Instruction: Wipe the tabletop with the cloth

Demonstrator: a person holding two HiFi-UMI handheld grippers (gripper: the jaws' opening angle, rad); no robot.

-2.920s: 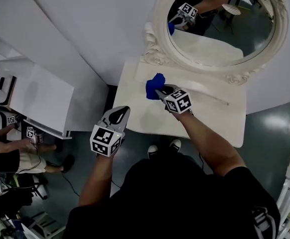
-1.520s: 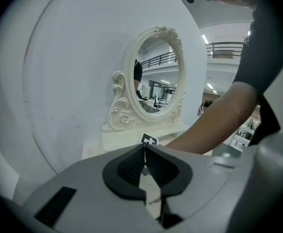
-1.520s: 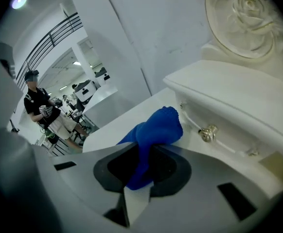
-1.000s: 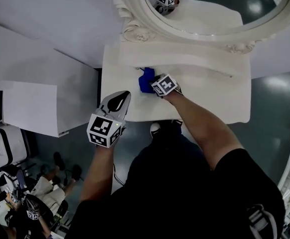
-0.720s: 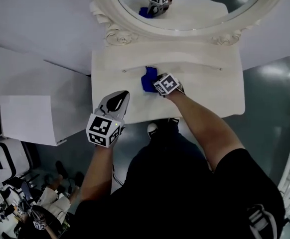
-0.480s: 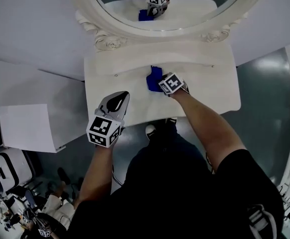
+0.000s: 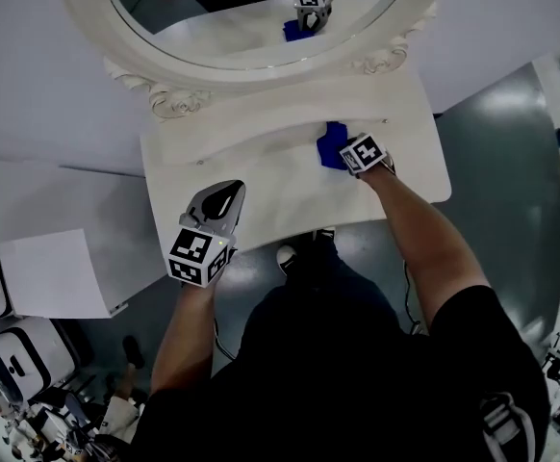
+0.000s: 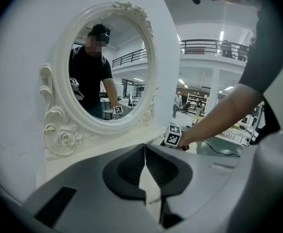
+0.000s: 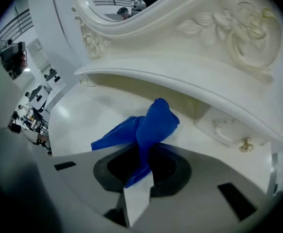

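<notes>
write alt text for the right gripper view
The right tongs are shut on a blue cloth lying on a white tabletop, under a carved white mirror frame. A small brass knob shows at right.

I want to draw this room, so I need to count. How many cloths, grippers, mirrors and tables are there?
Blue cloth: 1
Grippers: 2, the left gripper and the right gripper
Mirror: 1
Table: 1
Total: 5
</notes>
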